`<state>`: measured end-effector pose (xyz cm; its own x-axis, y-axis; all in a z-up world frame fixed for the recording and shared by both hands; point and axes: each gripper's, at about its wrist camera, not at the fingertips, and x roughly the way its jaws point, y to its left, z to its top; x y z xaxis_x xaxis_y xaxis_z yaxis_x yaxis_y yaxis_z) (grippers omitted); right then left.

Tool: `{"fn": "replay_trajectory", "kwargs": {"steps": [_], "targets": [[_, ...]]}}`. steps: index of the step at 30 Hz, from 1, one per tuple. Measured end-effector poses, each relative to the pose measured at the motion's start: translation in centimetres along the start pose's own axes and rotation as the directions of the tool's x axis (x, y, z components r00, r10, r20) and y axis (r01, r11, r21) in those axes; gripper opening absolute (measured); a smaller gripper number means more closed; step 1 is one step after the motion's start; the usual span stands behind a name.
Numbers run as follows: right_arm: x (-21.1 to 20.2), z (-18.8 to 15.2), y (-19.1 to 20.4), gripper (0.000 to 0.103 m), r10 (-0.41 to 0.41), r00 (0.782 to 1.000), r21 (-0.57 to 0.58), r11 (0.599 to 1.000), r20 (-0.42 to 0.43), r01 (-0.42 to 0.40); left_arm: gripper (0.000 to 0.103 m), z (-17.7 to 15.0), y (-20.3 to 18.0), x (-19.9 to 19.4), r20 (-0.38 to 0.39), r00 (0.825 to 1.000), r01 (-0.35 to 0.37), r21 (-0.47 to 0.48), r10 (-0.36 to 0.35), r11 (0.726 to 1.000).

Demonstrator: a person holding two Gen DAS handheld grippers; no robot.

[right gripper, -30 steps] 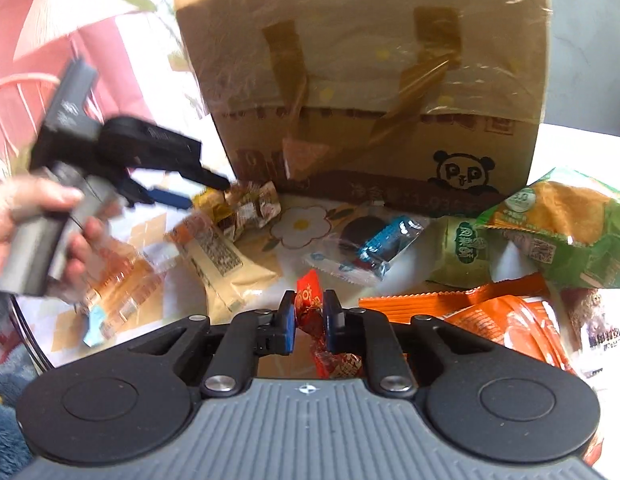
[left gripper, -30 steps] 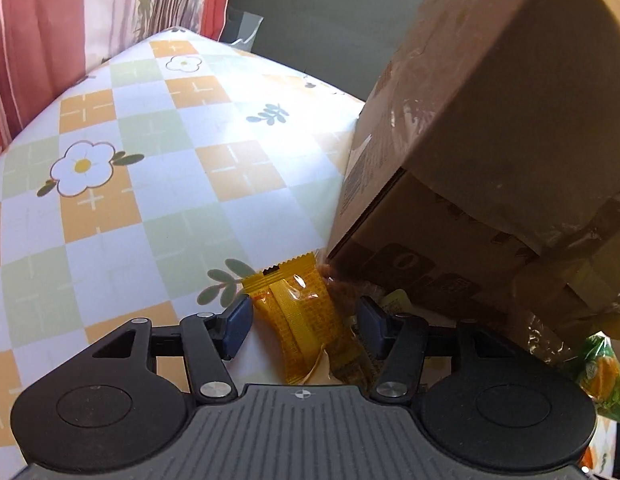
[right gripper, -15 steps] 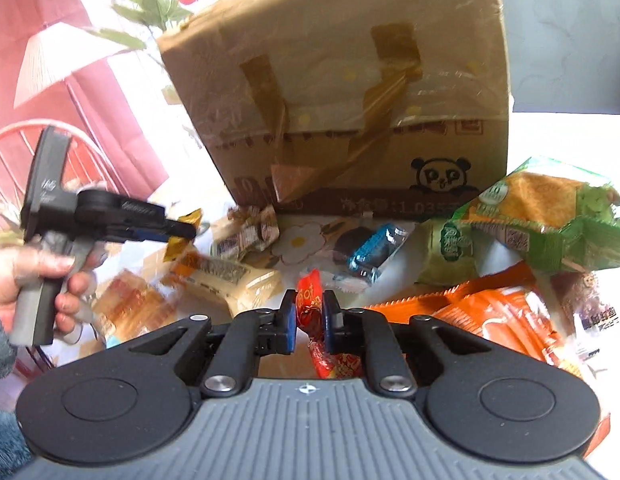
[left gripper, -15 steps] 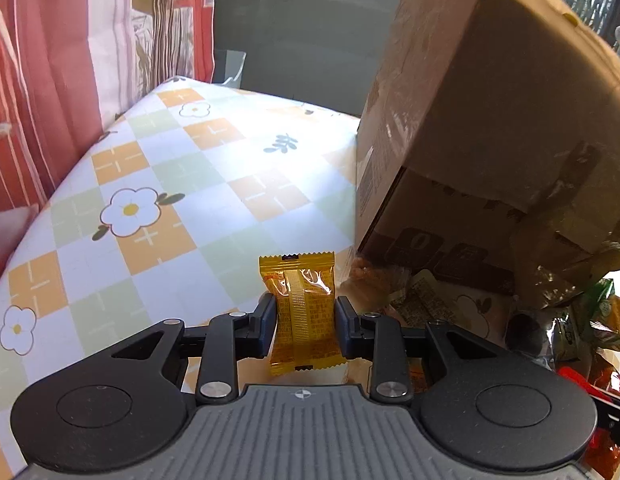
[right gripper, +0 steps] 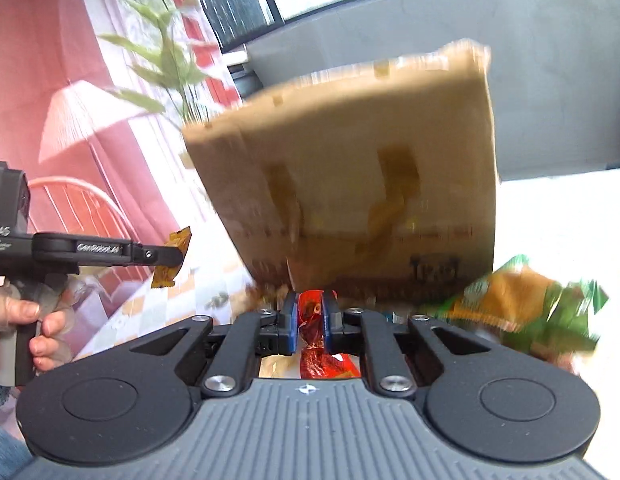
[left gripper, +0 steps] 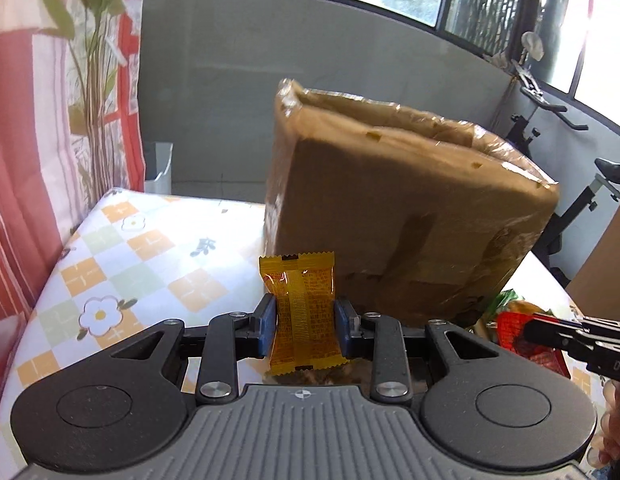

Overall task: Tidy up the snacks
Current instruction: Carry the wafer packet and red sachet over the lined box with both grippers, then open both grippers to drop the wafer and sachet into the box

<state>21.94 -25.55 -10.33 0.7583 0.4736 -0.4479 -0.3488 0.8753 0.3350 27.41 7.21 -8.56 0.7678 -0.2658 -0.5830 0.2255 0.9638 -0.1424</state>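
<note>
My left gripper (left gripper: pixel 303 320) is shut on a yellow snack packet (left gripper: pixel 301 304), held upright above the table. The right wrist view shows the same gripper (right gripper: pixel 169 256) from the side with the yellow packet (right gripper: pixel 171 258) in its tips. My right gripper (right gripper: pixel 310 316) is shut on a red wrapped candy (right gripper: pixel 316 338). In the left wrist view that gripper (left gripper: pixel 530 330) comes in at the right edge with the red candy (left gripper: pixel 510 326). A taped cardboard box (left gripper: pixel 406 212), also blurred in the right wrist view (right gripper: pixel 350 184), stands just beyond both grippers, its top open.
The table (left gripper: pixel 141 264) has a checked cloth with flowers. A green and orange snack bag (right gripper: pixel 522 304) lies right of the box. A hand (right gripper: pixel 33 328) grips the left tool. Red curtains (left gripper: pixel 37 160) hang at the left, and an exercise bike (left gripper: pixel 582 184) stands at the far right.
The left gripper closed on the yellow packet and lifted it off the table. Both grippers rose, so the box top and the windows now show.
</note>
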Motion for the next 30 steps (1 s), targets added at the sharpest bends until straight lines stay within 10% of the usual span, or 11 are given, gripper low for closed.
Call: {"fn": "replay_trajectory", "kwargs": {"steps": [17, 30], "targets": [[-1.9, 13.1, -0.9, 0.012, 0.096, 0.954, -0.01, 0.995, 0.283, -0.097, 0.033, 10.1, -5.4, -0.5, 0.235, 0.967, 0.086, 0.072, -0.101, 0.994], [7.0, 14.3, -3.1, 0.025, -0.15, 0.955, 0.028, 0.989, 0.256, 0.148, 0.048, 12.3, -6.6, 9.3, 0.076, 0.996, 0.038, -0.005, -0.038, 0.999]]}}
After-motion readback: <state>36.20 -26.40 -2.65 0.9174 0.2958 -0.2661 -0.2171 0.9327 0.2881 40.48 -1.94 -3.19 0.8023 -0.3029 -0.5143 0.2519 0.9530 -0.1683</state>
